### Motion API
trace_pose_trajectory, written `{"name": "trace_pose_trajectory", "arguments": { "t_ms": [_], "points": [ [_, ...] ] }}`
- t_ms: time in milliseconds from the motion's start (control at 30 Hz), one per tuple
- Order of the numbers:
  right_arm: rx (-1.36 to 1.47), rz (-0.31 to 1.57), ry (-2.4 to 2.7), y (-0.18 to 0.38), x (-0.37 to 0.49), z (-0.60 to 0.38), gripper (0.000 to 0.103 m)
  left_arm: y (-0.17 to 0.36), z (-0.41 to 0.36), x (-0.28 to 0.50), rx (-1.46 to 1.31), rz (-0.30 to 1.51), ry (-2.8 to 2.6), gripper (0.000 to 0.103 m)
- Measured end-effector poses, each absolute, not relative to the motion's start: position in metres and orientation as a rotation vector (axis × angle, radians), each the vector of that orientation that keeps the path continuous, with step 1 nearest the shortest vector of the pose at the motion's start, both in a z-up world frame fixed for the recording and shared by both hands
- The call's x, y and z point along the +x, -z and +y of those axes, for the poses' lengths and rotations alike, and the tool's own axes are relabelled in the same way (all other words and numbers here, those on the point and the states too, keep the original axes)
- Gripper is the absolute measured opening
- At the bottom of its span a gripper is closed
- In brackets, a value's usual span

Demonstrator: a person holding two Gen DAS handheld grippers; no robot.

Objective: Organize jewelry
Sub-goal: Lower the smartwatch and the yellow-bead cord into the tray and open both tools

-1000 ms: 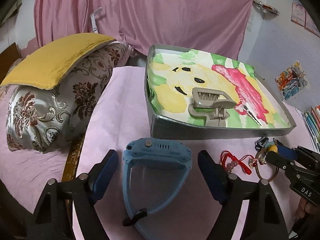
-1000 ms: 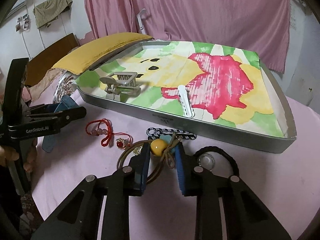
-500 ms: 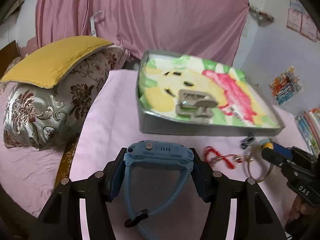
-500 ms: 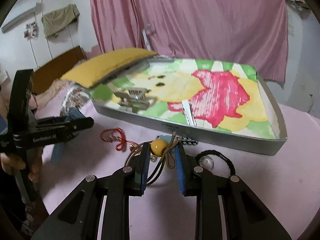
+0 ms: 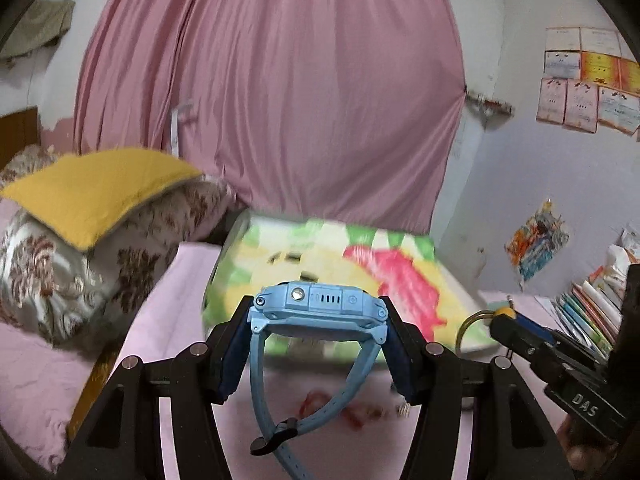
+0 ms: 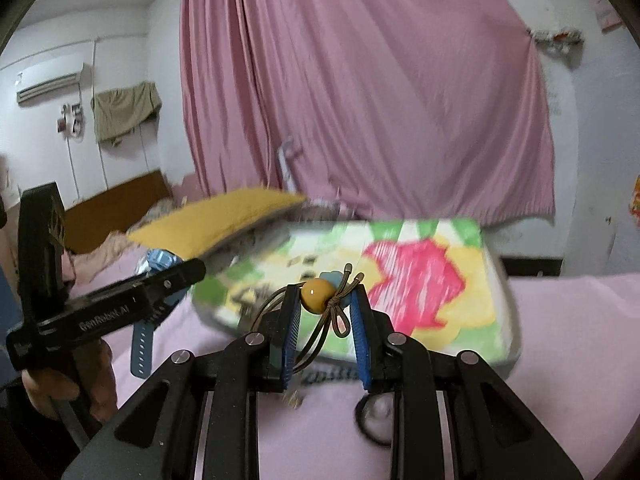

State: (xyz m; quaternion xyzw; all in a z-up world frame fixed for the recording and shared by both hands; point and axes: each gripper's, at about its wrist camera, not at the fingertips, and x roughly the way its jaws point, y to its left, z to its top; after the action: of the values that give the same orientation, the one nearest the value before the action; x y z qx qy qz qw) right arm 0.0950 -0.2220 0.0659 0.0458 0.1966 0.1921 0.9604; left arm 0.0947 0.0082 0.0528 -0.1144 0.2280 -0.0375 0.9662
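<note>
Blue watch (image 5: pixel 318 312): rigid case clamped across its sides in your left gripper (image 5: pixel 318 344), just before the tray (image 5: pixel 400 280), limp strap dangling; corded bead tie (image 6: pixel 318 295), light and floppy, pinched in your right gripper (image 6: pixel 325 340), best held at the bead.

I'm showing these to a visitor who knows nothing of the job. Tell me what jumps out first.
First, the blue watch clamped across its case between the left gripper fingers, strap dangling below. Next, the brown cord bracelet with a yellow bead pinched in the right gripper. Behind both, blurred, lies the tray with a bright yellow, pink and green drawing, before a pink curtain.
</note>
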Motion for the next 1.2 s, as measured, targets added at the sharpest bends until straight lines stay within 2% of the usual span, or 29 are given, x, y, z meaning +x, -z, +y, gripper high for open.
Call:
{"name": "trace_pose_trajectory", "arguments": {
  "t_ms": [133,367,800,1200],
  "points": [
    [0.06,0.316,-0.343,-0.078,0.102,-0.228,0.022,-0.06,-0.003,0.108,-0.244,0.408,0.083,0.057],
    [0.04,0.311,-0.293,-0.08,0.126,-0.233,0.022,-0.061,-0.022,0.134,-0.222,0.374,0.082,0.057],
    [0.106,0.658,-0.268,-0.028,0.195,-0.252,0.022,-0.033,-0.05,0.188,-0.128,0.63,0.118,0.057],
    [0.105,0.816,-0.282,0.002,0.214,-0.25,0.022,-0.012,-0.079,0.206,0.05,0.819,0.132,0.057]
  ]
}}
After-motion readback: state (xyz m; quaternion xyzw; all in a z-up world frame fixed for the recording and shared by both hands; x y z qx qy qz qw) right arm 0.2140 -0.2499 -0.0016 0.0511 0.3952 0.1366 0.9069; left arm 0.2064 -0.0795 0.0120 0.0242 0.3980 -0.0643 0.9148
